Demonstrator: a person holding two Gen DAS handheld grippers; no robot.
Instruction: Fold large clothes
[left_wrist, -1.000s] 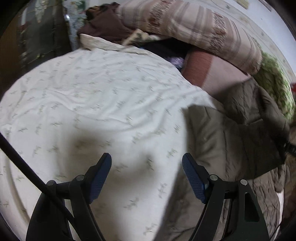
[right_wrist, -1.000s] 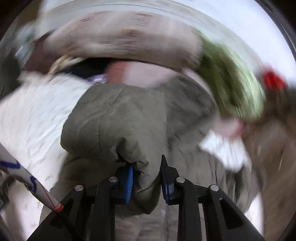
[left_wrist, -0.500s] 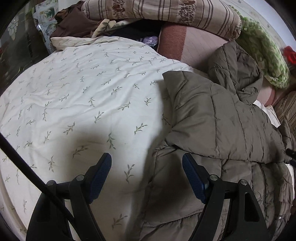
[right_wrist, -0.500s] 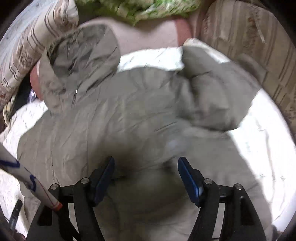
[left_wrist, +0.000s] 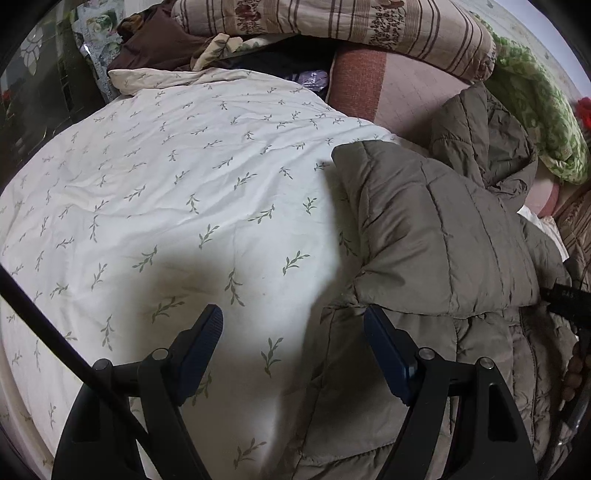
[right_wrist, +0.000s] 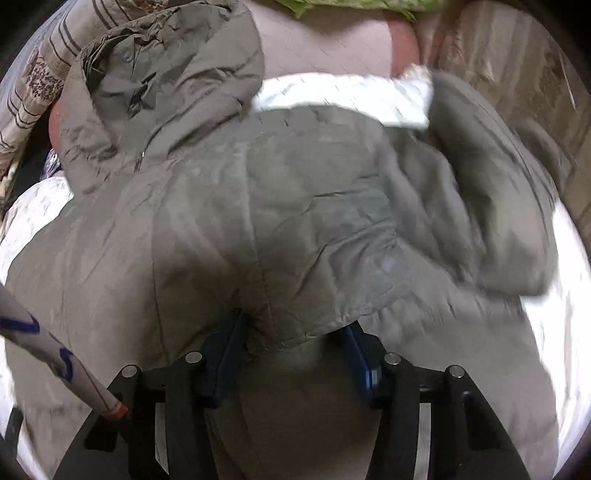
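While the cream bedspread (left_wrist: 177, 206) with its green sprig print fills the left and centre of your left wrist view, the olive quilted jacket (left_wrist: 436, 236) takes up the right side of that frame, lying on the spread with one padded panel folded over the part below it. In your right wrist view the same jacket (right_wrist: 288, 192) covers most of the frame, somewhat blurred, with its hood (right_wrist: 162, 85) crumpled at the upper left and a sleeve (right_wrist: 491, 206) spread toward the right edge.

Along the top of your left wrist view sits a striped floral quilt (left_wrist: 354, 26), rolled up, with a green patterned blanket (left_wrist: 535, 96) at the upper right and a pink pillow (left_wrist: 391, 88) just beneath the quilt, touching the jacket's upper part.

Your left gripper (left_wrist: 293, 343) hangs at the bottom centre of its frame, jaws wide apart and holding nothing; its left finger is over the bedspread, its right finger over the jacket's edge. Your right gripper (right_wrist: 291, 350) sits at the bottom centre of its frame, jaws parted, with a fold of the jacket's edge draped between them and touching the left pad (right_wrist: 225, 354); whether the fabric is actually pinched you cannot tell from this view.

A white rod with blue marks and an orange tip (right_wrist: 62, 362) crosses the lower left of your right wrist view.
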